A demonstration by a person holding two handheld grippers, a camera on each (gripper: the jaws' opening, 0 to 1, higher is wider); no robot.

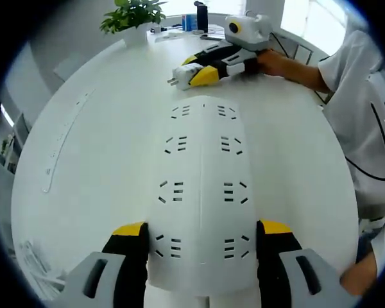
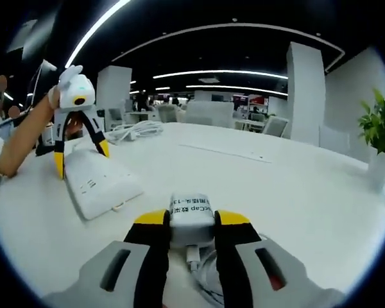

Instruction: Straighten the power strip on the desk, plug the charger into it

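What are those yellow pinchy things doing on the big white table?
A person holds tongs in each hand. The left tongs are closed around one end of a long white power strip lying on the white desk. The right tongs grip a white charger, its cable trailing underneath. The charger is apart from the strip and not plugged in yet.

white desk (image 1: 102, 160) — potted plant (image 1: 133, 16)

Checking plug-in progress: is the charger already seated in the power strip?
No: the charger sits between the right gripper jaws, apart from the power strip.
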